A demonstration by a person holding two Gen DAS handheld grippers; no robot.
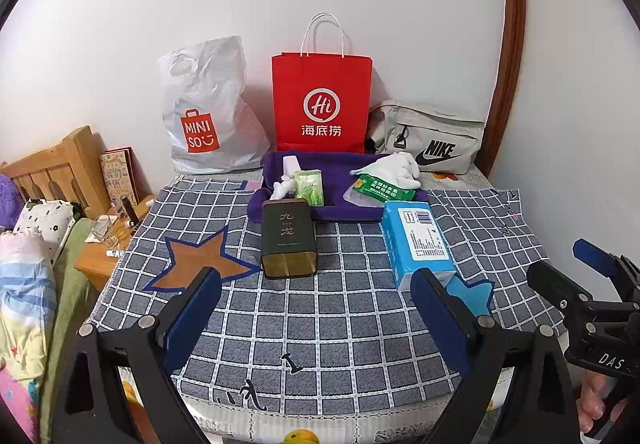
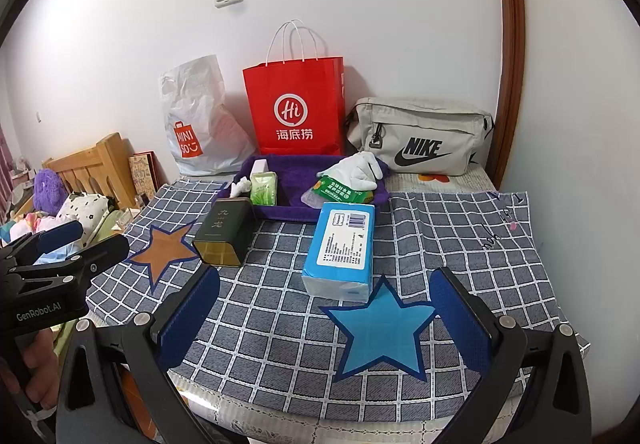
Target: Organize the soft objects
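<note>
1. Both grippers empty, jaws apart: left gripper (image 1: 316,308), right gripper (image 2: 326,312).
2. Blue tissue pack (image 2: 342,246) lies just ahead of the right gripper, long axis pointing away; right is nearer.
3. Purple tray (image 2: 296,180) sits behind it, dark tin (image 2: 226,234) to its left.

Left gripper (image 1: 316,318): black angular frame, two fingers (image 1: 192,320) faced with dark blue textured pads, silver round screws at the pivots. Right gripper (image 2: 324,320): identical build, blue pads, silver screws. White lettering "GenRobot.AI" marks one black body, "DAS" the other. A bare hand (image 2: 38,368) grips each handle.
</note>
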